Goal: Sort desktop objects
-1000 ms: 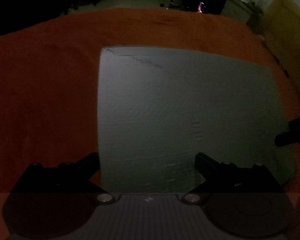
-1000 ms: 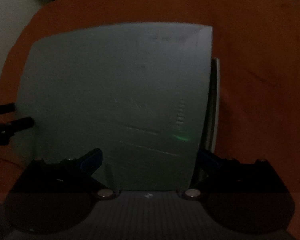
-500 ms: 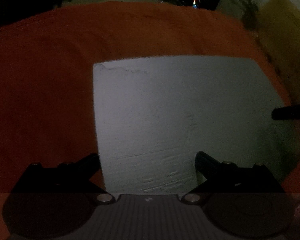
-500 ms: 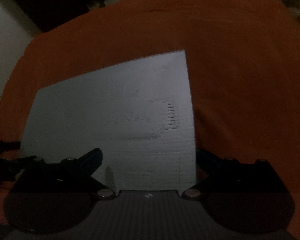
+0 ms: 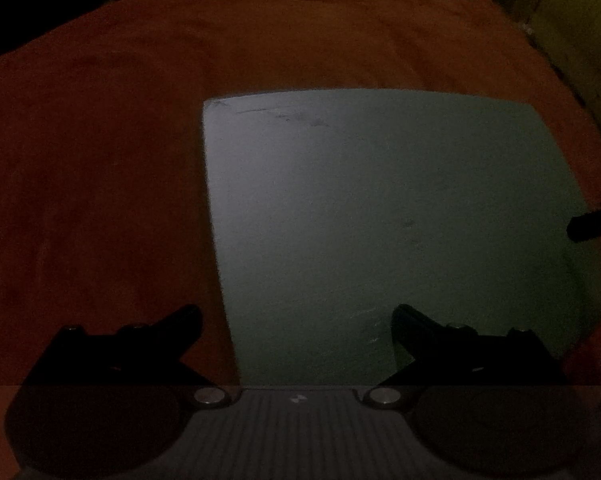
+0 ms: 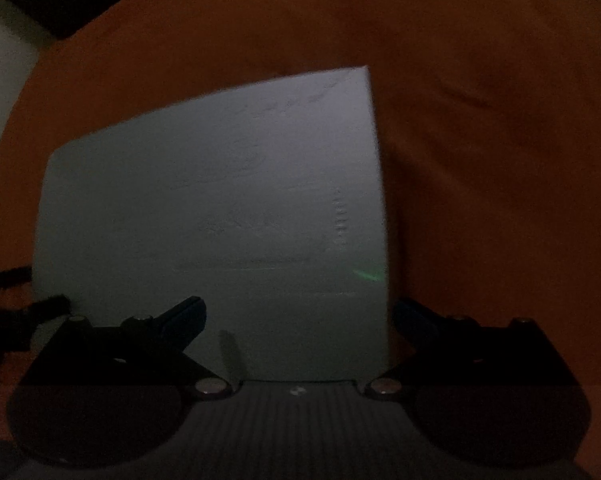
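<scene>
The gray board now sits flatter on the orange cloth than earlier. Both the left gripper and right gripper stay spread wide, grasping nothing, board at 12 o'clock.

A flat sheet lies on the cloth; the left gripper sits near its left edge; the right gripper, seemingly, by its right.

Left wrist view: low, close, facing forward over the grey sheet from its left. Right wrist view: likewise from its right; both share the sheet and orange cloth.
</scene>
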A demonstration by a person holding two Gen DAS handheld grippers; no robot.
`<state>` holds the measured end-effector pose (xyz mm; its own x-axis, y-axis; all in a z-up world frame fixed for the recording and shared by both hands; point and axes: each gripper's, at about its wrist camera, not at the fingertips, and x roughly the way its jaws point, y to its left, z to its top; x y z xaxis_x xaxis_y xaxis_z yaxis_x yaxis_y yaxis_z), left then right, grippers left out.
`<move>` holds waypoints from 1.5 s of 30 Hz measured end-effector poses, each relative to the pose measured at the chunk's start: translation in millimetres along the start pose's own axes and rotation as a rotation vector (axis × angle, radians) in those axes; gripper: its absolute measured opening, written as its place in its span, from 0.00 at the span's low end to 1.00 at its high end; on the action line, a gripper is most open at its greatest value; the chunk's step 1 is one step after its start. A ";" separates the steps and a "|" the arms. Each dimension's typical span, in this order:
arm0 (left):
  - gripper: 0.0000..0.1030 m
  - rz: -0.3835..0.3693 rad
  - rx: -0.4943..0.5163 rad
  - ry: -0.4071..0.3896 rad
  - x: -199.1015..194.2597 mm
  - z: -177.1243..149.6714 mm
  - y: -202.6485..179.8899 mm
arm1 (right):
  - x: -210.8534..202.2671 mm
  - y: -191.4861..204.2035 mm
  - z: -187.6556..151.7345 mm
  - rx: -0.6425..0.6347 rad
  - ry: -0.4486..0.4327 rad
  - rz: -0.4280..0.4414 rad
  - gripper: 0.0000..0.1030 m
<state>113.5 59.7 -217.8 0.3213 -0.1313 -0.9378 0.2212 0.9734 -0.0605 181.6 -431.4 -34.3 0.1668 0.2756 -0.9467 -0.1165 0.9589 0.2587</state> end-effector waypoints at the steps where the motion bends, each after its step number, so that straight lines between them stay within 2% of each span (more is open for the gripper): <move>1: 1.00 -0.007 0.000 -0.004 1.4 -3.7 0.0 | 4.4 2.4 0.2 -0.019 -0.003 -0.017 1.00; 4: 1.00 -0.031 0.014 -0.013 3.9 -6.4 1.6 | 8.3 12.3 1.5 -0.090 -0.008 -0.062 1.00; 8: 1.00 -0.043 0.026 -0.030 6.2 -11.9 7.4 | 12.8 13.0 6.3 -0.096 -0.017 -0.080 1.00; 10: 1.00 -0.020 0.010 -0.017 3.9 -15.0 11.2 | 10.7 14.3 -7.0 -0.095 -0.017 -0.090 1.00; 12: 0.94 -0.001 -0.023 0.002 -3.6 -17.4 12.7 | 3.3 22.7 -24.2 -0.094 -0.024 -0.104 1.00; 13: 0.94 0.002 -0.023 0.012 -6.4 -18.8 12.0 | 6.1 27.2 -25.9 -0.104 -0.024 -0.111 1.00; 15: 1.00 -0.003 0.065 0.024 -2.8 -24.1 4.4 | 16.3 33.7 -32.8 -0.138 -0.025 -0.128 1.00; 16: 1.00 0.000 0.076 -0.004 -0.4 -29.0 4.1 | 20.1 33.6 -34.2 -0.163 -0.025 -0.139 1.00; 17: 1.00 0.001 0.079 -0.021 1.4 -32.4 4.5 | 22.7 33.6 -35.4 -0.171 -0.039 -0.141 1.00; 20: 1.00 -0.011 0.038 -0.013 3.6 -34.4 9.9 | 27.0 33.6 -35.1 -0.169 -0.056 -0.145 1.00; 23: 1.00 -0.022 0.044 -0.007 1.2 -36.8 15.3 | 30.1 31.4 -38.8 -0.166 -0.052 -0.144 1.00; 25: 1.00 0.006 0.037 0.001 -4.7 -39.0 20.9 | 26.1 31.6 -42.3 -0.166 -0.047 -0.148 1.00; 27: 0.99 -0.005 0.047 0.021 -9.6 -37.1 16.9 | 18.6 33.6 -45.5 -0.167 -0.041 -0.157 1.00; 32: 0.99 -0.056 0.004 0.037 -37.8 -28.9 14.5 | -11.6 53.3 -49.9 -0.214 -0.114 -0.189 1.00; 34: 0.99 -0.068 -0.035 0.023 -52.8 -26.1 13.9 | -29.7 59.5 -47.6 -0.176 -0.146 -0.177 1.00; 36: 1.00 -0.092 -0.088 -0.004 -64.9 -26.7 13.8 | -46.3 59.9 -47.7 -0.084 -0.177 -0.138 1.00; 37: 1.00 -0.085 -0.094 -0.004 -70.8 -26.0 11.1 | -55.3 59.6 -48.4 -0.021 -0.179 -0.121 1.00; 39: 1.00 -0.051 -0.053 0.010 -80.1 -27.0 -0.1 | -68.0 64.2 -51.8 0.026 -0.193 -0.132 1.00; 45: 1.00 0.073 0.090 -0.099 -117.7 -48.2 -34.5 | -106.0 98.1 -86.0 -0.013 -0.330 -0.190 1.00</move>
<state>23.6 50.6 -121.8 0.4283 -0.0827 -0.8999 0.2742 0.9607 0.0422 68.3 -372.4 74.9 0.4923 0.1014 -0.8645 -0.0648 0.9947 0.0798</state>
